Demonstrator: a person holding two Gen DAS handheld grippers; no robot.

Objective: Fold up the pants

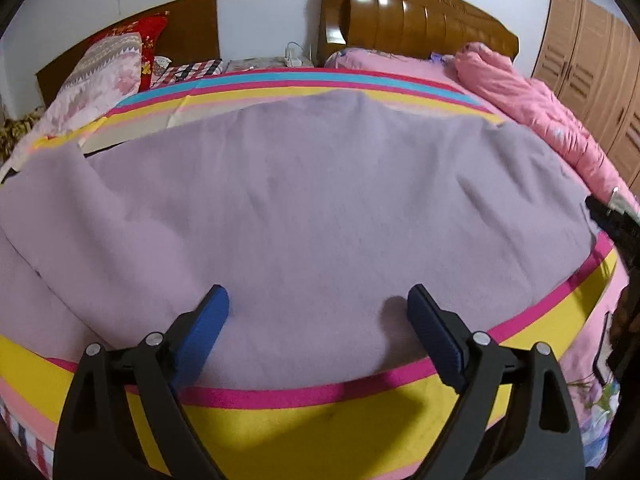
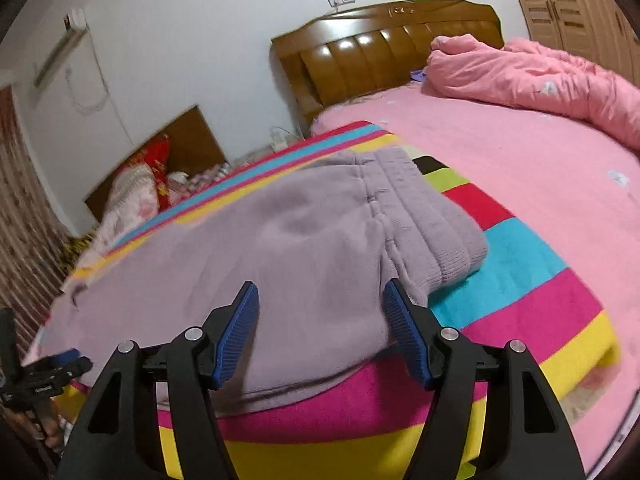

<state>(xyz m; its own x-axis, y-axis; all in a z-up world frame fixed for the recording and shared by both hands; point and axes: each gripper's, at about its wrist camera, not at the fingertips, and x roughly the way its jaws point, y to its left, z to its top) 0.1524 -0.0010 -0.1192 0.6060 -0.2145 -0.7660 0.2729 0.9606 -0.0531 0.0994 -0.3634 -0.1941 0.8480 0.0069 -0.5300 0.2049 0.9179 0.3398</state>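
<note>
Lilac fleece pants (image 1: 304, 208) lie spread across a striped blanket (image 1: 320, 420) on the bed. In the right wrist view the pants (image 2: 280, 264) show their ribbed waistband (image 2: 432, 224) at the right end. My left gripper (image 1: 318, 300) is open, its blue pads just above the near edge of the pants, holding nothing. My right gripper (image 2: 320, 296) is open over the near edge of the pants beside the waistband, also empty. The right gripper shows at the right edge of the left wrist view (image 1: 612, 216), and the left gripper shows at the lower left of the right wrist view (image 2: 48, 376).
A pink quilt (image 2: 540, 76) is bunched at the far right of the pink bed sheet (image 2: 520, 168). A wooden headboard (image 1: 420, 20) and a wardrobe (image 1: 592, 60) stand behind. Pillows (image 1: 116, 64) lie on a second bed at the left.
</note>
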